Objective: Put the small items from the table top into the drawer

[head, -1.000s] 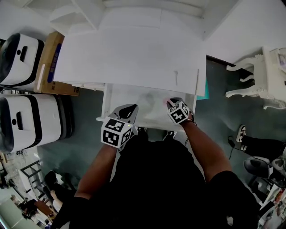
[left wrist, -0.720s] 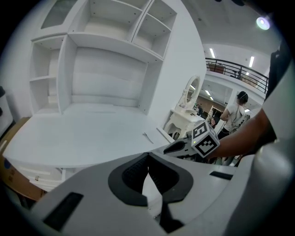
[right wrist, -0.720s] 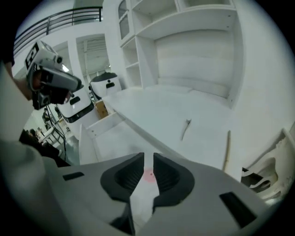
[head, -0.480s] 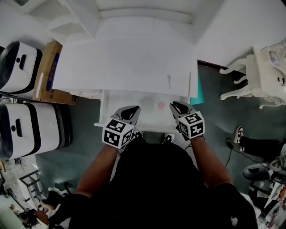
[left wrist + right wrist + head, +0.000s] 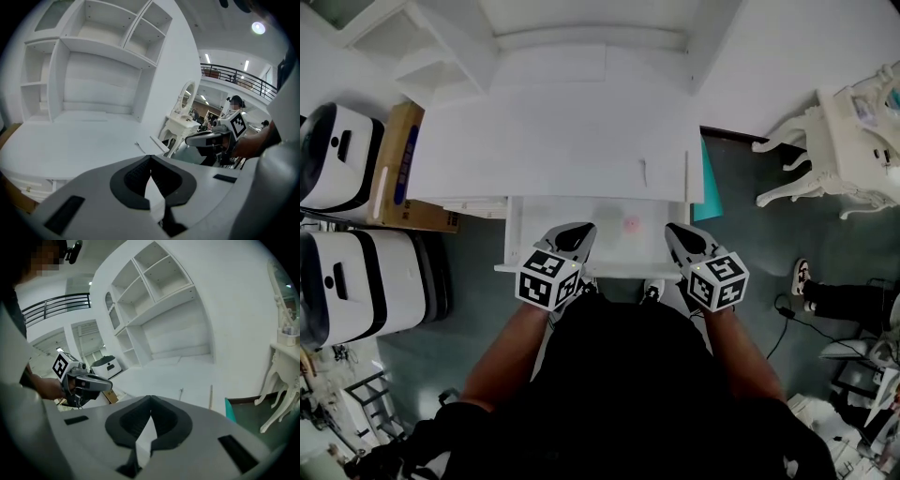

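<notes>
Item: white desk and open drawer, seen from beside the person.

- Left gripper (image 5: 577, 228): fingers closed tip to tip, nothing between them, over the front of the drawer (image 5: 534, 216).
- Right gripper (image 5: 676, 229): fingers likewise pressed together and empty, level with the left.
- Small pink item (image 5: 630, 223): lies in the drawer, between the two pairs of fingertips and nearer the right pair, touching neither.
- Table top (image 5: 553, 141): white, beyond both fingertips. A thin small item (image 5: 643, 172) and a thin white strip (image 5: 686, 175) lie past the right fingertips; neither can be identified.
- Shelving (image 5: 441, 47): white open compartments, furthest from the fingers.
- Room: dark grey-green floor (image 5: 478, 253). Outboard of the left fingers stand a cardboard box (image 5: 398, 150) and two white-and-black machines (image 5: 356, 267). Outboard of the right fingers are a teal panel (image 5: 705, 183) and a white dressing table (image 5: 848, 131).
</notes>
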The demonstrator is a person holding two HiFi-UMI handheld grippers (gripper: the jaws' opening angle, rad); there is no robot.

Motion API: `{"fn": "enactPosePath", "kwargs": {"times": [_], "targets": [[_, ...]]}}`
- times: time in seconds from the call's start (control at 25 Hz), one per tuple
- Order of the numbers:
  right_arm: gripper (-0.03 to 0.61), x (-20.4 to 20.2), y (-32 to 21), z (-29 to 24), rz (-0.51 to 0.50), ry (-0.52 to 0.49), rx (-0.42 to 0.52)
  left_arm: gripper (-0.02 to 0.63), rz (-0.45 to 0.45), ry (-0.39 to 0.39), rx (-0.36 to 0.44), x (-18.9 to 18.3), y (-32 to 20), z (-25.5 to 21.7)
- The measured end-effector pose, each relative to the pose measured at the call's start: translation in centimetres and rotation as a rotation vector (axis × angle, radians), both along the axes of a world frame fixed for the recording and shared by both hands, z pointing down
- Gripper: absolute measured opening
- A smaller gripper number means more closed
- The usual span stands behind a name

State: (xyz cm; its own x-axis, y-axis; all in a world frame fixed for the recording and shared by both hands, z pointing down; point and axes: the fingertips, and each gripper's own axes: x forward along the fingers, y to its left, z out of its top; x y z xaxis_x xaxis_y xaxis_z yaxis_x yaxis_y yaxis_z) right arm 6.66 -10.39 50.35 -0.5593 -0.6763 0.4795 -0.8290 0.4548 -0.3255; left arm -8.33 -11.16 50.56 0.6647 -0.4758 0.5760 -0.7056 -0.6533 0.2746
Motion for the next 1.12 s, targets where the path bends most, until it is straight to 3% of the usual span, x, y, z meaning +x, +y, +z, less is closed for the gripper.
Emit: {"fn": "enactPosePath", "kwargs": {"times": [0.28,0.64,1.12], "targets": [[0.028,1.4,0.9,0.6,0.023,0.039,0.0,0.011,0.016,0.02,-0.009,0.8,0.0,-0.6],[0.031,1.8,1.3,0.9,0.035,0.056,-0.018,0.009,0.043,-0.027,0.034,1.4,0.2,-0.9],[0.031,1.4,0.8,1.5,0.019,0.066,-0.029,0.011,0.044,-0.019,0.018,1.4,0.2,-0.6]]}}
